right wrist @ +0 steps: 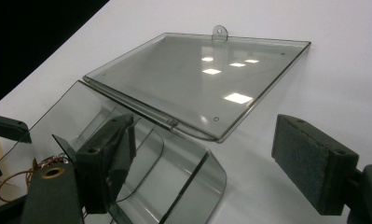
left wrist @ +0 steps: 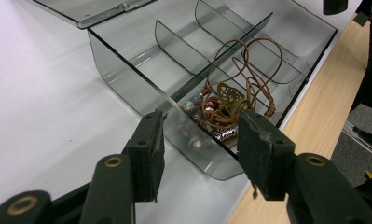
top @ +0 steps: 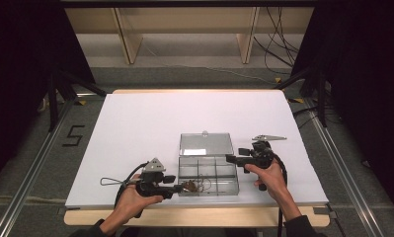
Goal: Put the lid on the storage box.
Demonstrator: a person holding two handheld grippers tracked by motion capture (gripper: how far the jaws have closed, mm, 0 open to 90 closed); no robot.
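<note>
Left gripper [left wrist: 197,140] fingers apart at box [left wrist: 127,88] near corner; necklace [left wrist: 230,100] inside.

Left gripper [left wrist: 200,149]: jaws parted, empty, poised over the near corner of clear compartment box [left wrist: 127,79]. Brown cord necklace [left wrist: 230,93] with brass pendant and beads coiled in nearest compartment. White counter [left wrist: 39,102] beneath.

Glossy clear plastic box [left wrist: 127,79] w/ brown cord necklace [left wrist: 239,70].

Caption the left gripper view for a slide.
Open left gripper poised before a clear divided box holding a brown cord necklace.
</note>
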